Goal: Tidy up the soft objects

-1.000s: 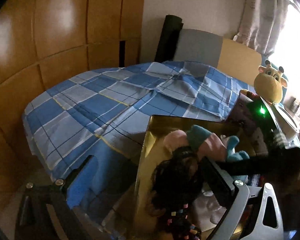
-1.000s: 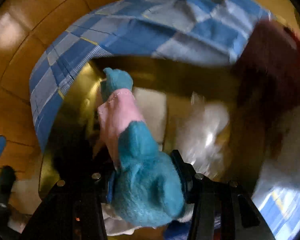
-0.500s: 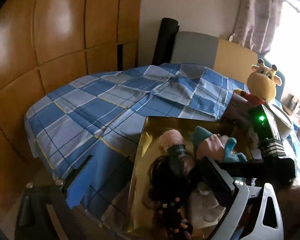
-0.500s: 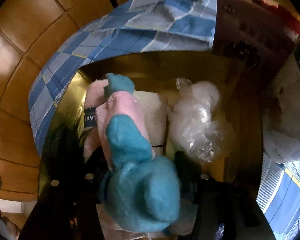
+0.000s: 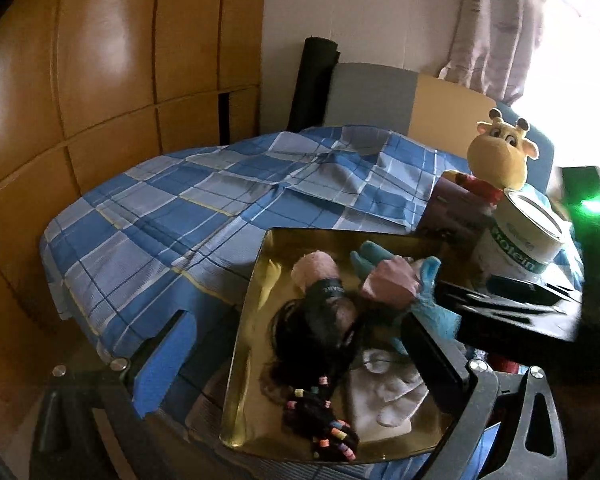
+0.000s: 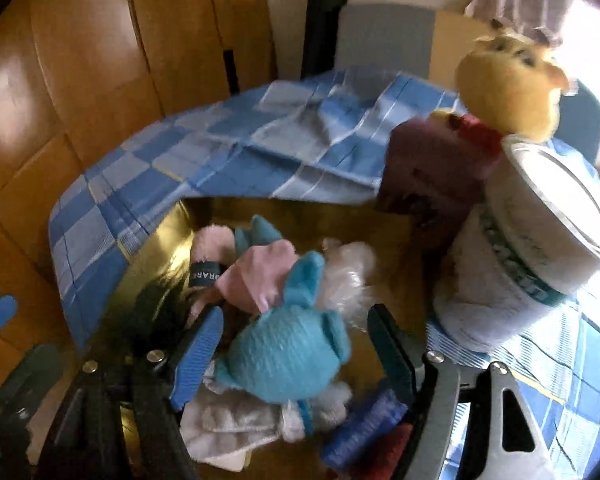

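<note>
Between the right gripper [image 6: 296, 334]'s just-widened, slack jaws lies a light, squashy blue plush [image 6: 288, 356]; grip its plump head.

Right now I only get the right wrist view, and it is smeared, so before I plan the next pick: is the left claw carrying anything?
Observer: No. The left claw is open with nothing gripped, poised over the gold tray.
Operator: What is the dark patch at the tray's near left side?
Observer: A black hairpiece lying in the tray.
Operator: Anything on it?
Observer: Small coloured beads strung along its near end.
</note>
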`<state>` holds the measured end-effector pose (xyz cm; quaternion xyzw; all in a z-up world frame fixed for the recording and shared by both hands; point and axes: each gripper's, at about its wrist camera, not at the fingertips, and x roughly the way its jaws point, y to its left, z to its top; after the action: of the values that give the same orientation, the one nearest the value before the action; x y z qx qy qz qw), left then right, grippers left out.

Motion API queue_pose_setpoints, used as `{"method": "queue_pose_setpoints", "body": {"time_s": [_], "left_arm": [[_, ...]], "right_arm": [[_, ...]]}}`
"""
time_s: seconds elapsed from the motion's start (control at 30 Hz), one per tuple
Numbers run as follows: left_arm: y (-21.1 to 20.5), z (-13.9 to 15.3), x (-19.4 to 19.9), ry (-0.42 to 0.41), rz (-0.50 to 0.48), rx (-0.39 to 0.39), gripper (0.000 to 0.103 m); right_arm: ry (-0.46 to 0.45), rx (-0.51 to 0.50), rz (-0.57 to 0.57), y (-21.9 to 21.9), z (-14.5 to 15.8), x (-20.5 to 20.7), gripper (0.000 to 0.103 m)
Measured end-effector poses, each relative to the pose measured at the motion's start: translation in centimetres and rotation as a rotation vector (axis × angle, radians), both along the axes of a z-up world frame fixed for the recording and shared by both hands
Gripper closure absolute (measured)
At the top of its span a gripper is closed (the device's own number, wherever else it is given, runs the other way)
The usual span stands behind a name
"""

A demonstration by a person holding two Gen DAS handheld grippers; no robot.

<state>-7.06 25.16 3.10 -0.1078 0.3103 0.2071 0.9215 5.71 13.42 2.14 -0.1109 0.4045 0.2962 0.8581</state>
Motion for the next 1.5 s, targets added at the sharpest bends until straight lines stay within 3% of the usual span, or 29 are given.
{"method": "queue_pose_setpoints", "body": {"time_s": [0.2,0.5,1.5], "left_arm": [[-1.6,0.2,-0.1,-0.005,-0.002,0.033,0.0],[-3.4,-0.3,0.3,0.015,-0.024,0.029,0.0],[-3.6,-0.3,0.3,0.021,-0.019,0.035,0.0]], "right_arm": [[-0.063,0.031,-0.119,-4.2,0.2,-2.5,0.027],[-0.161,-0.01,-0.202,-6.5,-0.8,-5.4,0.027],[-0.148,0.001,-0.191,-6.7,-1.2,-6.0,0.027]]}}
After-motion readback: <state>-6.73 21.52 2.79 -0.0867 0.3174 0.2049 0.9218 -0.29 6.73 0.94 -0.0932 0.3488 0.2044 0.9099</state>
